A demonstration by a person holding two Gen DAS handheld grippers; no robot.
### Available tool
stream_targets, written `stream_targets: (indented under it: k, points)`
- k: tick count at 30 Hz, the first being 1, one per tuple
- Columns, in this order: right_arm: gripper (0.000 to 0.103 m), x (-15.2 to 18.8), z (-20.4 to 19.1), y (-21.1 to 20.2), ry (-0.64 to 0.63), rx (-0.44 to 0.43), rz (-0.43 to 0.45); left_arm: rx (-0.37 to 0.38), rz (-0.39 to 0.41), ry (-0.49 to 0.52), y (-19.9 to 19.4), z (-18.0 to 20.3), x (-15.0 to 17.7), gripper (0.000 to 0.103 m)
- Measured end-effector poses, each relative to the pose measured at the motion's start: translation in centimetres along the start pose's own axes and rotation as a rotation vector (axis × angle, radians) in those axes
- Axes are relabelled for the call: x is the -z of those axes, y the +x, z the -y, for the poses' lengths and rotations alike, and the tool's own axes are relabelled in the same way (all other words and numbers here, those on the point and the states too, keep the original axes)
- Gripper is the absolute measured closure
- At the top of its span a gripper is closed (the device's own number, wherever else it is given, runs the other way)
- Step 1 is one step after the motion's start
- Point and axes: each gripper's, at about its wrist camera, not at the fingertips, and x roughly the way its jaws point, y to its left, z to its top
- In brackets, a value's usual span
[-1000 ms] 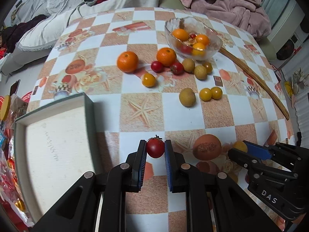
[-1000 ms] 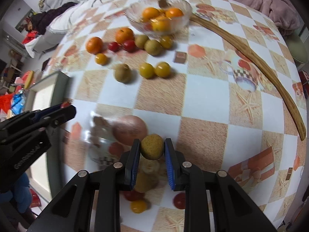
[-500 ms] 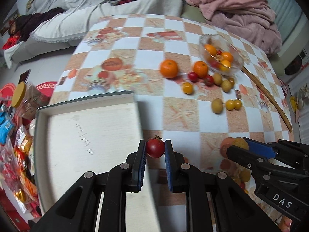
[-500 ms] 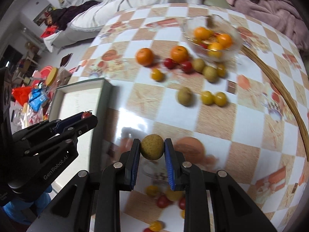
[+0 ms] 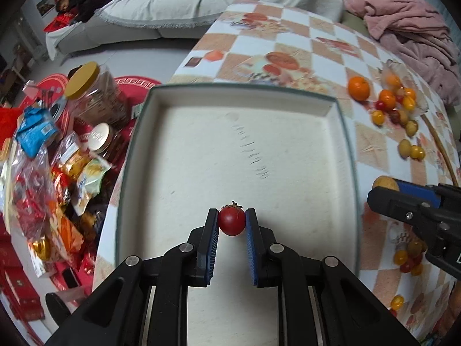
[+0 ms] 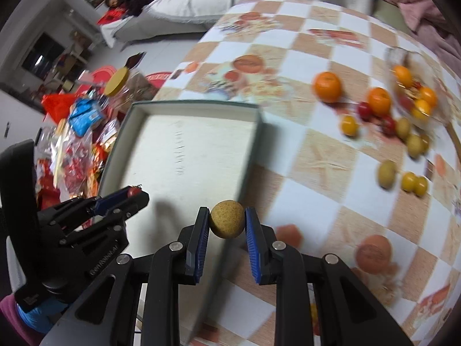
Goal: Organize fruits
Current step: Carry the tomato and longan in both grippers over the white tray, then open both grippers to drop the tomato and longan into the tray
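My left gripper (image 5: 231,221) is shut on a small red cherry tomato (image 5: 231,221) and holds it above the near part of a shallow white tray (image 5: 340,106). My right gripper (image 6: 226,223) is shut on a round brown-yellow fruit (image 6: 226,219) above the tray's right rim (image 6: 250,147). The right gripper also shows at the right in the left wrist view (image 5: 403,199). The left gripper shows at the lower left in the right wrist view (image 6: 126,196). Loose oranges (image 6: 327,86), yellow, red and brown fruits lie on the checkered table beside a glass bowl (image 6: 415,92).
A pile of snack packets and jars (image 5: 57,155) lies on the floor left of the table edge. A sofa (image 5: 201,3) and a pink blanket (image 5: 403,28) are beyond the table. More small fruits (image 5: 409,256) lie at the near right.
Both grippers have swung left with their fruits. The left one now hangs over the tray; the right one has come to the tray's right rim.
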Motion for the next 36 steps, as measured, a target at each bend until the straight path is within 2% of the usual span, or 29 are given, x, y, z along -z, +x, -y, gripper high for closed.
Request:
stream_targets:
  k: [4, 9, 17, 24, 26, 27, 28, 30, 34, 36]
  points:
    - [0.076, -0.4, -2.2, 1.7, -0.056, -0.003, -0.033, -0.015, -0.022, -0.018, 0.9, -1.1, 0.9, 0.083]
    - [0.076, -0.5, -3.8, 3.7, -0.129, 0.048, -0.074, -0.024, -0.041, -0.027, 1.7, -1.8, 1.7, 0.083]
    - [0.076, -0.5, -4.2, 5.2, -0.176, 0.102, -0.103, -0.028, -0.033, -0.023, 1.7, -1.7, 2.1, 0.083]
    - [0.074, -0.5, -4.4, 5.2, -0.193, 0.102, -0.11, -0.037, -0.031, -0.013, 1.8, -1.7, 2.2, 0.082]
    - [0.062, -0.6, -4.6, 5.2, -0.194, 0.102, -0.101, -0.056, -0.031, -0.005, 1.8, -1.7, 2.2, 0.073]
    - [0.058, -0.7, -4.7, 5.0, -0.194, 0.101, -0.095, -0.061, -0.029, -0.005, 1.7, -1.7, 2.2, 0.046]
    - [0.052, -0.8, -4.7, 4.8, -0.193, 0.1, -0.087, -0.065, -0.018, -0.011, 1.6, -1.9, 2.3, 0.027]
    - [0.044, -0.9, -4.6, 4.3, -0.188, 0.092, -0.068, -0.073, 0.016, -0.014, 1.0, -2.1, 2.3, 0.026]
    - [0.021, -1.1, -4.3, 2.9, -0.16, 0.059, -0.029, -0.073, -0.004, 0.002, 1.0, -2.0, 2.3, 0.026]
    - [0.02, -1.0, -3.9, 2.0, -0.144, 0.071, 0.0, -0.069, -0.004, 0.013, 0.9, -1.7, 2.2, 0.026]
